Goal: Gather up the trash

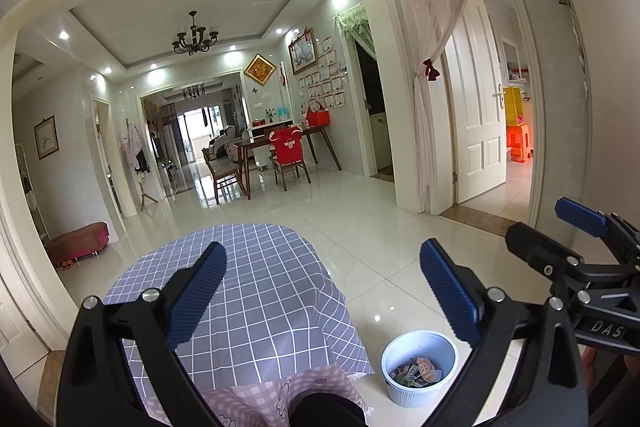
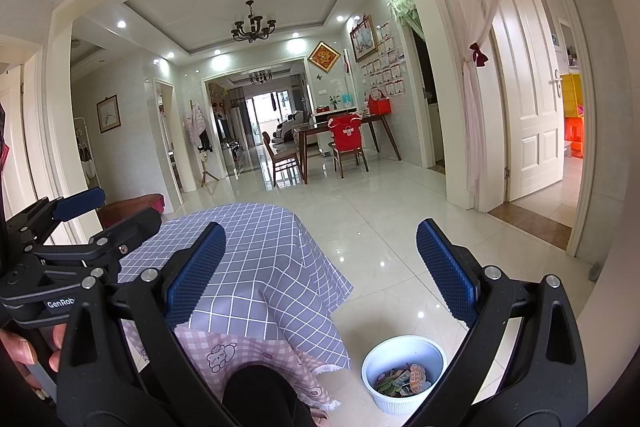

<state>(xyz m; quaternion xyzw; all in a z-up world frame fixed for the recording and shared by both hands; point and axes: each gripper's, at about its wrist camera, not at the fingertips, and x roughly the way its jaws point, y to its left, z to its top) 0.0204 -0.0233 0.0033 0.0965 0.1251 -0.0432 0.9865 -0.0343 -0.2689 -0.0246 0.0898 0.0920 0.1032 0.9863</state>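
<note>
A white round bin (image 1: 419, 367) stands on the tiled floor to the right of the table, holding several colourful wrappers (image 1: 418, 373). It also shows in the right wrist view (image 2: 404, 373) with the wrappers (image 2: 402, 381) inside. My left gripper (image 1: 323, 287) is open and empty, held above the table with the grey checked cloth (image 1: 256, 291). My right gripper (image 2: 320, 267) is open and empty, held above the table's right edge (image 2: 276, 267). Each gripper appears at the side of the other's view, the right gripper (image 1: 552, 235) and the left gripper (image 2: 104, 213).
A pink checked cloth (image 2: 224, 351) and a dark knee (image 2: 260, 395) lie at the bottom. A glossy tiled floor (image 1: 360, 227) runs to a dining table with chairs (image 1: 280, 151). A white door (image 1: 476, 115) stands open on the right. A red bench (image 1: 78, 239) sits left.
</note>
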